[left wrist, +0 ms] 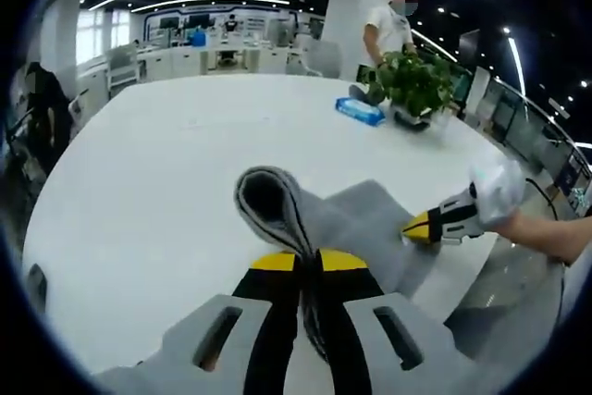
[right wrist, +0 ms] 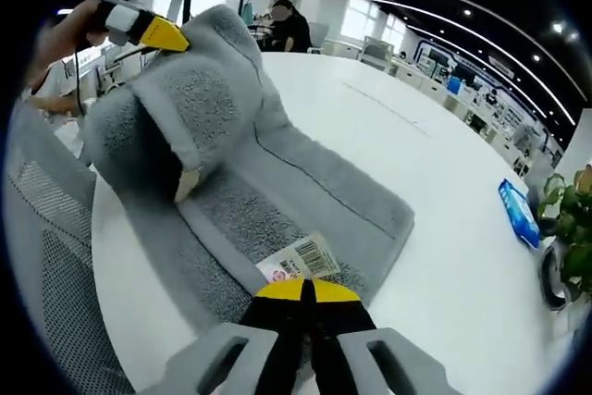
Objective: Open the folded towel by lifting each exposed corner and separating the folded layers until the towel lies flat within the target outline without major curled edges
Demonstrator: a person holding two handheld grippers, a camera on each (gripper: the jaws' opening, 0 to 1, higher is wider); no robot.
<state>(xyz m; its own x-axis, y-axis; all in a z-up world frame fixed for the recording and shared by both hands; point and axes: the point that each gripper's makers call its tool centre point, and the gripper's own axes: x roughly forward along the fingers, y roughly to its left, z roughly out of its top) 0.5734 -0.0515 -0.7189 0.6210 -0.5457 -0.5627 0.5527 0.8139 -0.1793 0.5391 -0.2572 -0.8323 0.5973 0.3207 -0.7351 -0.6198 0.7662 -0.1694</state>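
A grey towel [left wrist: 356, 219] lies partly folded on the white table [left wrist: 166, 164]. My left gripper [left wrist: 306, 264] is shut on a fold of it, and a loop of cloth bulges up just beyond the yellow tips. In the right gripper view that gripper [right wrist: 165, 34] holds the raised fold high at the upper left. My right gripper [right wrist: 306, 290] is shut on the near edge of the towel [right wrist: 305, 182], beside a barcode label [right wrist: 303, 259]. In the left gripper view the right gripper [left wrist: 416, 228] meets the towel's right edge, held by a gloved hand [left wrist: 495, 193].
A blue wipes pack [left wrist: 359, 110] and a potted plant [left wrist: 413, 85] stand at the table's far side, where a person [left wrist: 388, 30] stands. A mesh chair [right wrist: 46, 256] is at the table edge. Faint thin lines [right wrist: 388, 106] cross the tabletop.
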